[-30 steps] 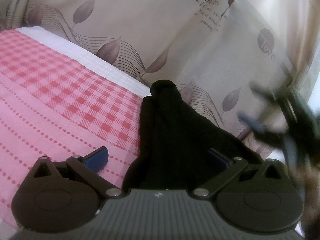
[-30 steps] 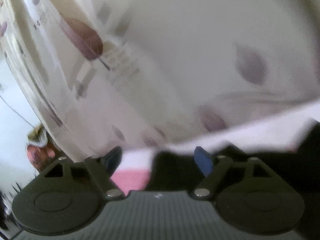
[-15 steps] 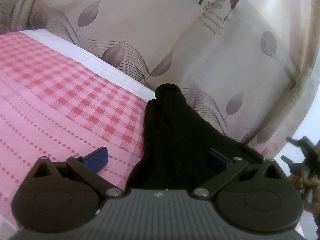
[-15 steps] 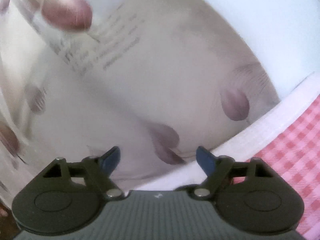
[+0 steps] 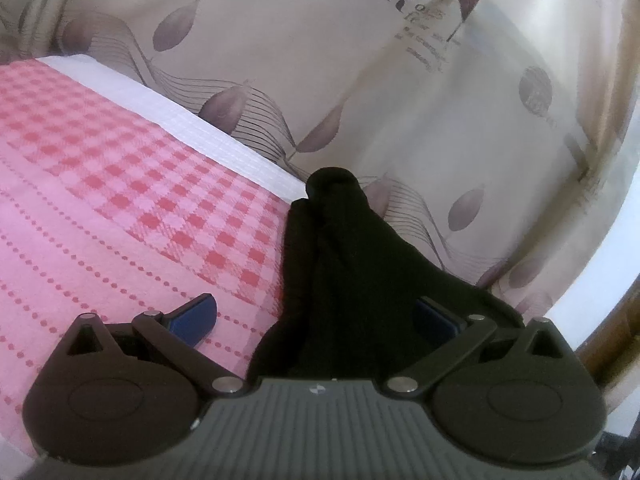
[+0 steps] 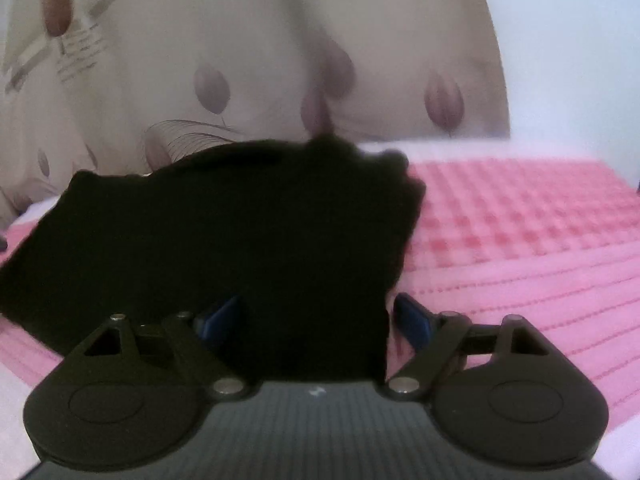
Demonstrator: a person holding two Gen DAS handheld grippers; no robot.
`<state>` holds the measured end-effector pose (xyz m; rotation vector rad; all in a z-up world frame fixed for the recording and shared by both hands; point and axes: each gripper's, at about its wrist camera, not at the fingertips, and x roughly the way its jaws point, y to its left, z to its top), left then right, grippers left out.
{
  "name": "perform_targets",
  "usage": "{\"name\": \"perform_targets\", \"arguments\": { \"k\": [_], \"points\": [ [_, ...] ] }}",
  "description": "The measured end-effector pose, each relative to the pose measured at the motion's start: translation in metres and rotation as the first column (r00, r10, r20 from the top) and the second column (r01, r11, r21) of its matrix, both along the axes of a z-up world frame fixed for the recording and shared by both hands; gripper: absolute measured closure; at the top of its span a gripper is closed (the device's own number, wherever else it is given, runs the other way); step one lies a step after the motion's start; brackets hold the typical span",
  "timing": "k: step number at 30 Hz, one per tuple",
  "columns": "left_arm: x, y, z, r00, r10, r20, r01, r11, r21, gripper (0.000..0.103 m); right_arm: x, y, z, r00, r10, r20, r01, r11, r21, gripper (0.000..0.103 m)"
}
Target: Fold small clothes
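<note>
A beige curtain printed with mauve leaves and some lettering fills the background in both wrist views. In front of it lies a pink cloth, checked in red and pink towards the curtain, crossed by dotted red lines nearer the cameras, and edged with a white band; what lies beneath it cannot be told.

On this cloth rests the black garment, a dark, partly bunched piece whose far end reaches the white band by the curtain. In the left wrist view it rises to a rounded lump at the far end.

The left tool stands wide open; the garment lies between its blue pads, the left pad clear over the pink cloth, the right pad against dark fabric, with no squeeze visible.

The right tool, seen in a blurred picture, is also open, its jaws spread wide around the garment's near corner, with the right pad beside the fabric edge.
</note>
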<state>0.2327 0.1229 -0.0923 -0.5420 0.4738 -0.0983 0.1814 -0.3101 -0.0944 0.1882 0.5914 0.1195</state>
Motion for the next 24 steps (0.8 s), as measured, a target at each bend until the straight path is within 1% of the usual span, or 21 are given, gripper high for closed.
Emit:
{"name": "perform_targets", "arguments": {
  "k": [1,2,3,6,10,12,14,16,18,24],
  "points": [
    [0.0,0.0,0.0,1.0,-0.005,0.002,0.005,1.0,-0.003,0.0,-0.003,-0.001,-0.003,1.0,-0.006,-0.005,0.006,1.0,0.023,0.017],
    [0.0,0.0,0.001,1.0,-0.011,0.001,0.011,1.0,-0.004,0.0,-0.006,-0.001,-0.004,1.0,-0.011,-0.008,0.011,1.0,0.023,0.016],
    [-0.001,0.001,0.001,1.0,-0.015,-0.002,0.015,1.0,-0.004,0.0,-0.01,0.002,-0.004,1.0,-0.008,-0.003,0.008,1.0,0.012,0.012],
    [-0.004,-0.001,0.003,1.0,-0.017,-0.005,0.017,1.0,0.014,0.0,-0.015,0.007,-0.002,0.999,0.025,-0.029,-0.025,1.0,0.004,0.008],
    [-0.011,-0.009,0.007,1.0,0.011,-0.002,-0.011,0.996,0.085,0.0,-0.032,0.012,-0.001,0.999,0.028,-0.025,-0.028,1.0,0.002,0.008],
    [-0.012,-0.014,0.009,1.0,0.02,-0.001,-0.02,0.992,0.126,0.0,-0.033,0.009,-0.001,1.0,0.019,-0.024,-0.019,1.0,0.009,0.007],
    [-0.009,-0.018,0.009,0.999,0.034,-0.024,-0.03,0.986,0.164,0.0,-0.028,0.009,-0.003,0.999,0.009,-0.032,-0.009,1.0,-0.001,0.006],
    [-0.006,-0.02,0.009,0.998,0.037,-0.046,-0.028,0.983,0.184,0.0,-0.027,0.015,-0.002,0.999,0.008,-0.039,-0.009,0.999,-0.034,0.005],
    [-0.005,-0.021,0.008,0.997,0.047,-0.055,-0.035,0.979,0.2,0.0,-0.027,0.019,-0.002,0.999,-0.004,-0.035,0.003,0.999,-0.054,0.001],
    [-0.004,-0.032,0.011,0.997,0.052,-0.054,-0.035,0.96,0.277,0.0,-0.027,0.02,-0.002,0.999,-0.032,-0.037,0.03,0.997,-0.068,0.0]
  ]
}}
